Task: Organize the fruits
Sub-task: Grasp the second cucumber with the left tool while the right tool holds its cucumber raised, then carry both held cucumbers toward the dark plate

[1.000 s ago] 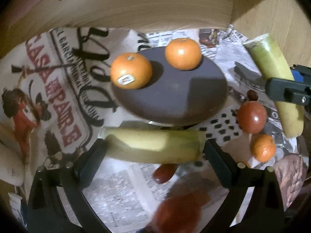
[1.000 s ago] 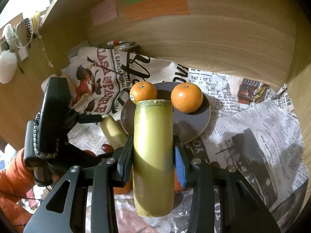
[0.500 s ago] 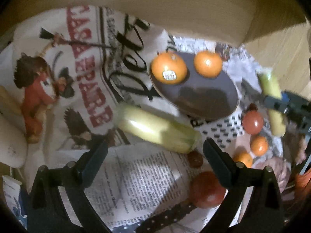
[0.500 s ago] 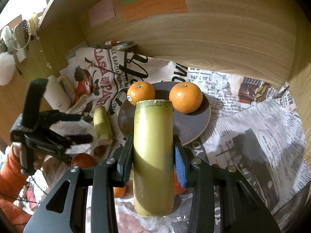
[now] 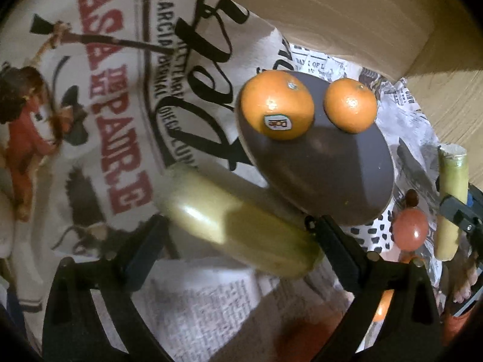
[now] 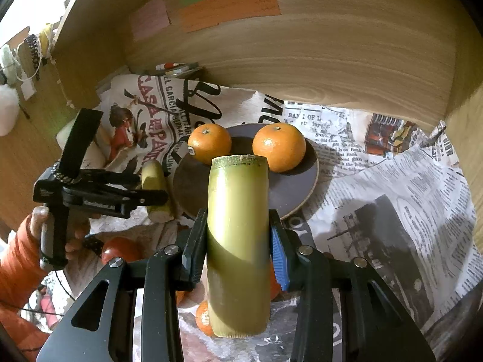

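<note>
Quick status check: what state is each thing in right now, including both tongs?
Left tongs: open, straddling the lying cane piece.
Right tongs: shut on held cane piece.
Plate: holds both oranges.
Stickered orange: on plate.
Plain orange: on plate.
Tomato: on newspaper, off plate.

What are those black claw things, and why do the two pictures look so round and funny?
A person holds two grabbing tools, one per hand, each with a tiny wide-eyed camera that bends the picture. One picture looks along the left tool, whose fingers sit around a yellow-green stalk piece lying on the newspaper. The other looks along the right tool, which squeezes a second stalk piece. There you also see the person's hand in an orange sleeve. Two oranges sit on a dark plate. Red round fruits lie nearby.
</note>
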A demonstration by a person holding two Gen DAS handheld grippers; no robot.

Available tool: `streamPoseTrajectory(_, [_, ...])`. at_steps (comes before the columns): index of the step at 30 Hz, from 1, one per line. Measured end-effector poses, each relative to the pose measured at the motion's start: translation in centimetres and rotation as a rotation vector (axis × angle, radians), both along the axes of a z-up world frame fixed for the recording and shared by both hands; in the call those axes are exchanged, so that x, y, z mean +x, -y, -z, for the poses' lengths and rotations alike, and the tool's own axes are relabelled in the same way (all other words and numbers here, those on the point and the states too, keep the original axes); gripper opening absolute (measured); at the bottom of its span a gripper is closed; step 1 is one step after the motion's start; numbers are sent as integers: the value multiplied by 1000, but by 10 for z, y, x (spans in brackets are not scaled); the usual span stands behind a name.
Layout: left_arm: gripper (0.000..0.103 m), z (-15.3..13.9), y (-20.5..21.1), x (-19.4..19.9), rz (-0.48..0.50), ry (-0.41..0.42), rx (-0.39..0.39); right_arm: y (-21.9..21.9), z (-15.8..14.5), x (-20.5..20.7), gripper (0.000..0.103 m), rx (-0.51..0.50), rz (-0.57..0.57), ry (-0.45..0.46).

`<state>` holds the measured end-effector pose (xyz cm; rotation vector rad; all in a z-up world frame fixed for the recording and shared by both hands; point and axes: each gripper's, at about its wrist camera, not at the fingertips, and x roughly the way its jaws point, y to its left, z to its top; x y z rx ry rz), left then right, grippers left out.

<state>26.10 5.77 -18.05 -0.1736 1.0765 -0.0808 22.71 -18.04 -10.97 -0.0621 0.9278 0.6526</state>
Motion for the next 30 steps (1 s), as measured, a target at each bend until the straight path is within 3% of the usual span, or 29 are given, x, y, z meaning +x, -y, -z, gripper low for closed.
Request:
streamPoseTrajectory(2, [96, 2, 2, 0, 11, 3, -11, 1, 1, 1, 35, -3, 4, 0])
streamPoseTrajectory(4, [82, 1, -1, -2, 23, 13, -27, 3, 3, 2, 35, -3, 6, -1])
streamPoseTrajectory(6, [60, 0, -8, -2, 27, 2, -58, 3, 4, 2, 35, 0, 5, -6])
streamPoseTrajectory(8, [51, 0, -13, -6, 28, -4, -72, 3, 5, 4, 35, 1, 3, -10])
streamPoseTrajectory(12, [37, 0, -18, -23, 40, 9, 9, 1, 5, 4, 35, 3, -5, -11])
streamPoseTrajectory(21, [37, 0, -19, -14, 62, -4, 93, -2, 5, 7, 35, -4, 2, -14])
streamPoseTrajectory(30, [38, 3, -14, 10, 69, 30, 102, -5, 3, 12, 35, -26, 4, -9])
